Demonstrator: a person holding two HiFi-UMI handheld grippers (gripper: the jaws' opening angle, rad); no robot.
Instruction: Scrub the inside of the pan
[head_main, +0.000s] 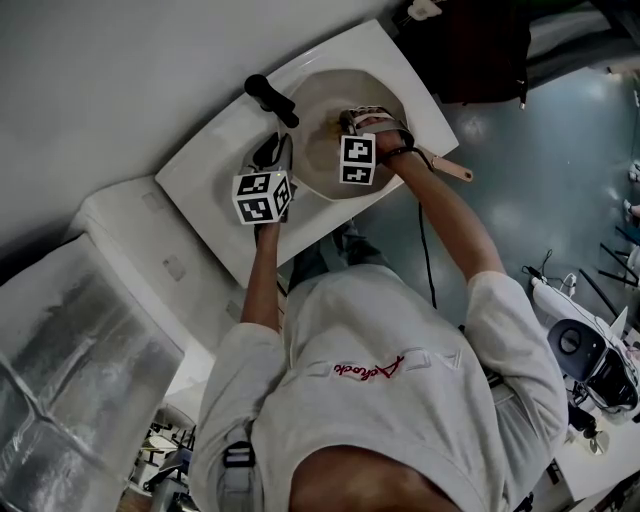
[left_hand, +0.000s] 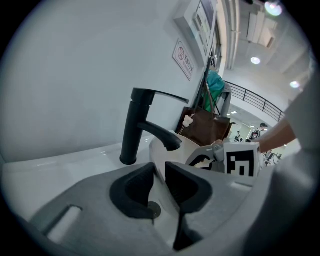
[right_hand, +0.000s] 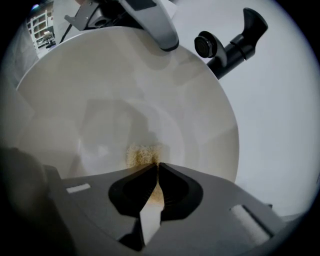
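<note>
pan (right_hand: 100, 100) is sat in the sink (head_main: 210, 172) by the tap (left_hand: 132, 125), rim pinched by the left claw (left_hand: 160, 171), yellow scrubber (right_hand: 142, 155) pinched by the right claw (right_hand: 156, 168) and pressed on the pan's inside

Dim, evenly lit pictures (gripper views fisheye-warped, dark-edged).

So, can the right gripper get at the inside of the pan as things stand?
Likely yes: the right gripper, shut on a scrubber, is down inside the pan, the scrubber seemingly on its floor. Nothing else lies inside; the left gripper only clamps the rim.
</note>
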